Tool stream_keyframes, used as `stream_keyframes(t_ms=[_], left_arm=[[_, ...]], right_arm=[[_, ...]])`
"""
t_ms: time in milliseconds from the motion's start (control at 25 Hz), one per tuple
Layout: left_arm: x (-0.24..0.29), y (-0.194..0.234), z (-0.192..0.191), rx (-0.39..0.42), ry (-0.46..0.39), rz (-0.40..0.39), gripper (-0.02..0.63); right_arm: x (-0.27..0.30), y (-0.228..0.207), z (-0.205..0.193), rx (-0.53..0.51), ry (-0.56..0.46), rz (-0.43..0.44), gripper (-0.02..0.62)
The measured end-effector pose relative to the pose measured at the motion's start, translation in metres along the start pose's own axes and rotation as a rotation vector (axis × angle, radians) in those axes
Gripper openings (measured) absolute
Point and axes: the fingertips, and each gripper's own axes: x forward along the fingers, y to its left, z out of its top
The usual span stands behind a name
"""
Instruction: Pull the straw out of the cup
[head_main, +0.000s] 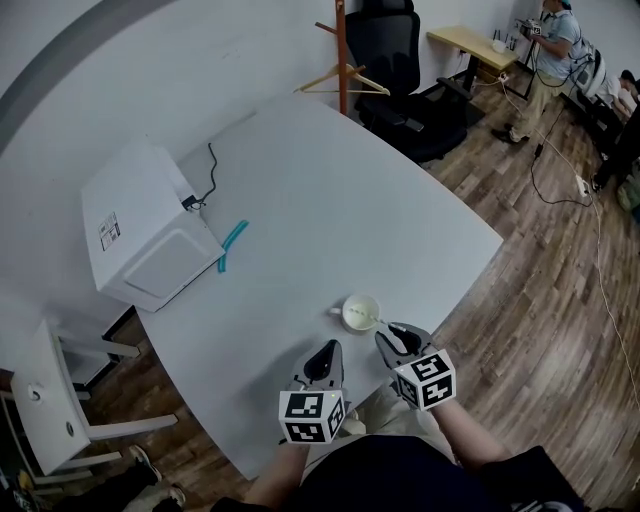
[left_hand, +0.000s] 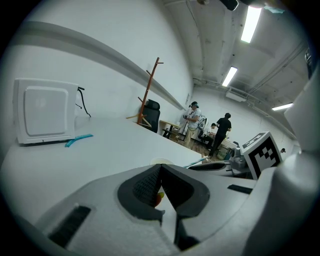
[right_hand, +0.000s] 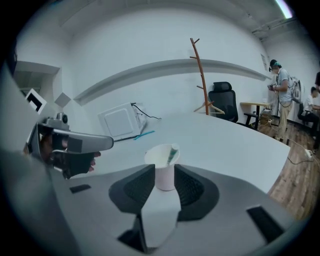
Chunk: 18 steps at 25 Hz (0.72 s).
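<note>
A small white cup (head_main: 361, 312) stands on the white table (head_main: 330, 200) near its front edge, with a pale green straw (head_main: 378, 321) leaning out over the rim toward my right gripper (head_main: 400, 338). In the right gripper view the cup (right_hand: 164, 169) and its straw (right_hand: 172, 152) sit right in the gap of my open right gripper (right_hand: 163, 196), untouched as far as I can see. My left gripper (head_main: 325, 358) hangs a little nearer than the cup and left of it. Its pads (left_hand: 142, 187) meet, so it is shut with nothing held. The cup rim (left_hand: 161, 161) peeks over them.
A white boxy appliance (head_main: 140, 225) with a black cable sits at the table's far left, a teal strip (head_main: 232, 245) lying beside it. Beyond the table stand a wooden coat rack (head_main: 341, 60) and a black office chair (head_main: 395, 60). A person (head_main: 550, 50) stands far right.
</note>
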Motion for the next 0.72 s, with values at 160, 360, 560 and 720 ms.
stream_keyframes(t_ms=[160,360,560,720], left_arm=[[0.005,0.002,0.003,-0.004,-0.005,0.016,0.015],[0.008,0.006,0.005,-0.01,-0.006,0.037,0.015],[0.009,0.007,0.005,-0.015,-0.006,0.054,0.015],[0.007,0.008,0.005,-0.018,-0.009,0.06,0.015]], right_arm=[[0.007,-0.007,0.003,-0.019,0.005,0.001,0.103],[0.016,-0.007,0.01,-0.048,0.012,0.023,0.103],[0.021,-0.006,0.011,-0.07,0.019,0.04,0.088],[0.022,-0.006,0.01,-0.082,0.025,0.038,0.054]])
